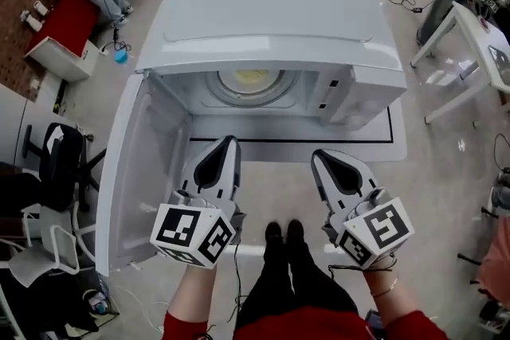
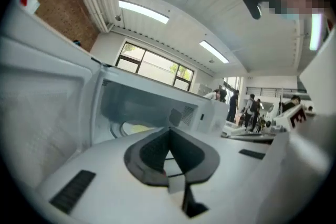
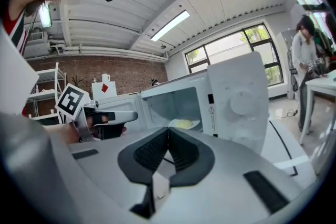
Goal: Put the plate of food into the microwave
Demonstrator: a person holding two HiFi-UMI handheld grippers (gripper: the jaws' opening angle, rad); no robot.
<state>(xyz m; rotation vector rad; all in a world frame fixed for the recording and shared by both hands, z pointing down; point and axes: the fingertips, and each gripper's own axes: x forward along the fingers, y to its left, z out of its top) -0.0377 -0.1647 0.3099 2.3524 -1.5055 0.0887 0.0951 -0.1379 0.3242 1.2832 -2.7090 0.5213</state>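
A white microwave (image 1: 263, 12) stands in front of me with its door (image 1: 131, 171) swung wide to the left. The plate of yellow food (image 1: 251, 81) rests on the turntable inside the cavity. My left gripper (image 1: 229, 141) and right gripper (image 1: 317, 157) hover side by side just outside the opening, apart from the plate, both shut with nothing in them. The left gripper view shows the left gripper (image 2: 169, 131) with closed pads and the plate (image 2: 131, 127) beyond them. In the right gripper view the right gripper (image 3: 168, 132) is closed too, with the plate (image 3: 184, 124) ahead and the left gripper (image 3: 105, 118) beside it.
The microwave sits on a low white board with a black line (image 1: 398, 143). The open door takes up the left side. A white desk (image 1: 478, 36) stands at the right, an office chair (image 1: 56, 163) and a red cabinet (image 1: 68, 24) at the left. People stand far off (image 2: 252, 110).
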